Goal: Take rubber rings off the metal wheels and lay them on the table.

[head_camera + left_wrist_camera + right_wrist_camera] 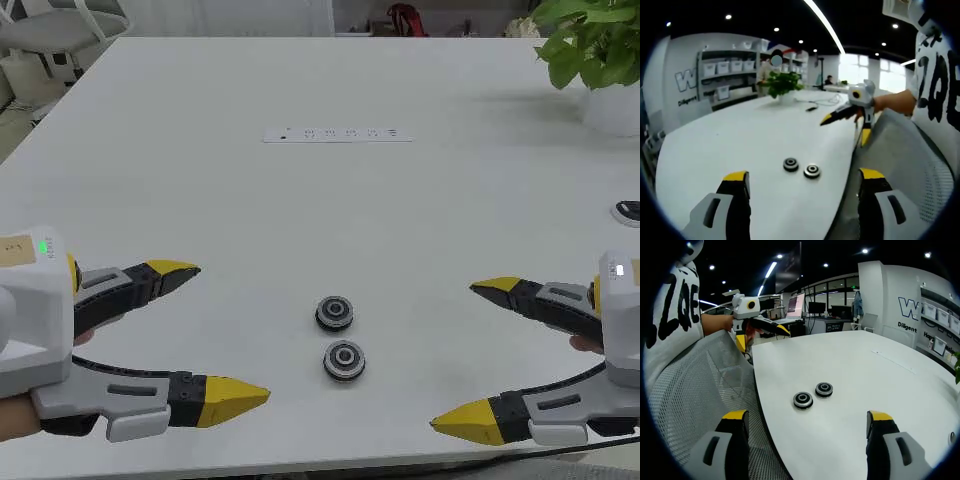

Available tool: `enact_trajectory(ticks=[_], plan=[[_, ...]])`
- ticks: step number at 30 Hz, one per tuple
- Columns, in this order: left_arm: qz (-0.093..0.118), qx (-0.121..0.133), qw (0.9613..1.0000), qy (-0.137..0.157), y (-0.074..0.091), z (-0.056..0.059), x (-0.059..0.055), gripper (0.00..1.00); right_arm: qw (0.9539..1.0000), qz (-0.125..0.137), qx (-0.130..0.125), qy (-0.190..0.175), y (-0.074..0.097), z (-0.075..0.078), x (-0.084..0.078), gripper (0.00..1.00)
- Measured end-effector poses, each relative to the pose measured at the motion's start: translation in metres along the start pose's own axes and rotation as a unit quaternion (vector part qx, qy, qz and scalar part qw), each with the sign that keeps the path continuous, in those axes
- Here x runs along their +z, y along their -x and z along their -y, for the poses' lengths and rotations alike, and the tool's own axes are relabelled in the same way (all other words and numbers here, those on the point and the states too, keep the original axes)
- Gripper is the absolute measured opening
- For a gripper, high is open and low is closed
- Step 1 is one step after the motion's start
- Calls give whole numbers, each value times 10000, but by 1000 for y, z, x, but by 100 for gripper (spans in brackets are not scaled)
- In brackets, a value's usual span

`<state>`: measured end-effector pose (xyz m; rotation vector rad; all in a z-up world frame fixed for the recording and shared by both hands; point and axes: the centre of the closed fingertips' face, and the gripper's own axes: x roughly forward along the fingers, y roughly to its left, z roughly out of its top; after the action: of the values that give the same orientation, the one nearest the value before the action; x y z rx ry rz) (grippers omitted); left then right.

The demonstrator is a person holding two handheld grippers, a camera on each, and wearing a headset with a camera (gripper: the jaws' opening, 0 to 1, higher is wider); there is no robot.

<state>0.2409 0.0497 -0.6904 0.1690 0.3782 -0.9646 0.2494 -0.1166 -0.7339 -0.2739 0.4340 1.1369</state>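
Left hand-held gripper (230,332) and right hand-held gripper (455,355), jaws apart, flank two small black-ringed metal wheels (335,313) near the white counter's (300,200) front edge; I'd pin one wheel and peel its ring.

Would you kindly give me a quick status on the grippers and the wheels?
Left gripper open, right gripper open, both empty. Far wheel and near wheel on the table between them, rubber rings on. Nothing in the way.

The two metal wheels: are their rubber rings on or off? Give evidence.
On. The farther wheel and nearer wheel each show a dark outer band around the metal centre.
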Motion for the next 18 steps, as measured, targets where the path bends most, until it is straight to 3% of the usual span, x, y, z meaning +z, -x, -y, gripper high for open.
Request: enact_trajectory(ticks=[18], plan=[[-33, 5, 10000, -33, 0, 0, -1, 91, 10000, -29, -8, 32, 0, 1, -1, 94]])
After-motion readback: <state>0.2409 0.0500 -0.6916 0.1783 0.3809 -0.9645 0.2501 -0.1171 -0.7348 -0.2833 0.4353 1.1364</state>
